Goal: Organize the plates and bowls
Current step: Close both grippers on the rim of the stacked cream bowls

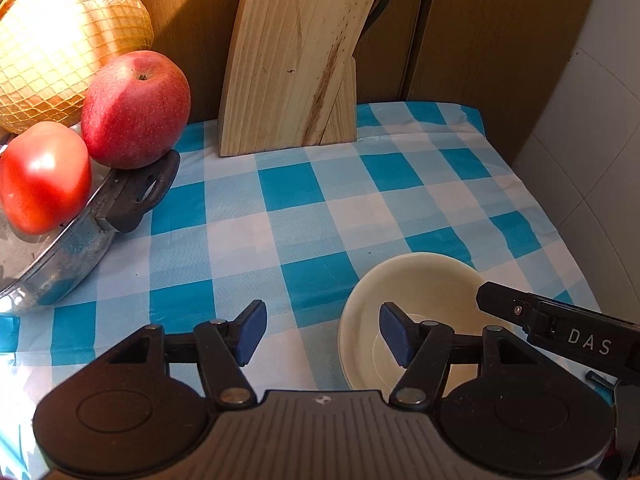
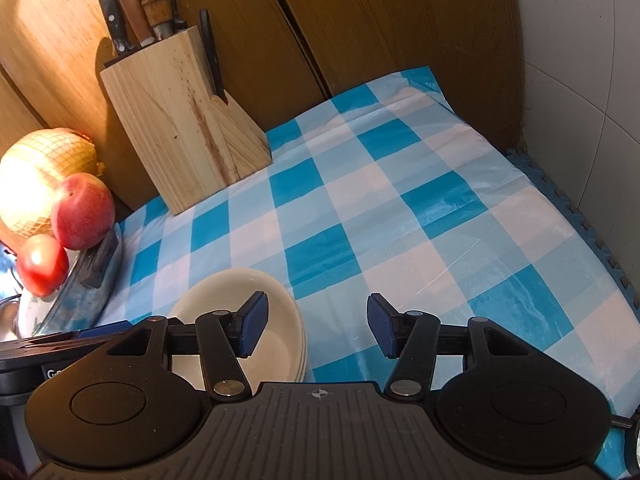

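Cream ceramic bowls (image 2: 256,320) sat stacked near the front edge of the blue-checked tablecloth (image 2: 400,200) — both the left gripper (image 1: 322,334) and right gripper (image 2: 316,330) gaped wide, empty. Best to pinch the rim squarely — lift the stack level.

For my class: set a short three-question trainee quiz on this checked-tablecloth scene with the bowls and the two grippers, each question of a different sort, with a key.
1. True or false: the left gripper is shut on the cream bowls.
2. Multiple choice: what stands against the wooden wall behind the tablecloth? A) a kettle B) a wooden knife block C) a toaster
3. Fill in: in the metal pan lie a red apple, a tomato and a netted ____.

Key: 1 false, both it and the right gripper are open and hold nothing; 2 B; 3 melon.
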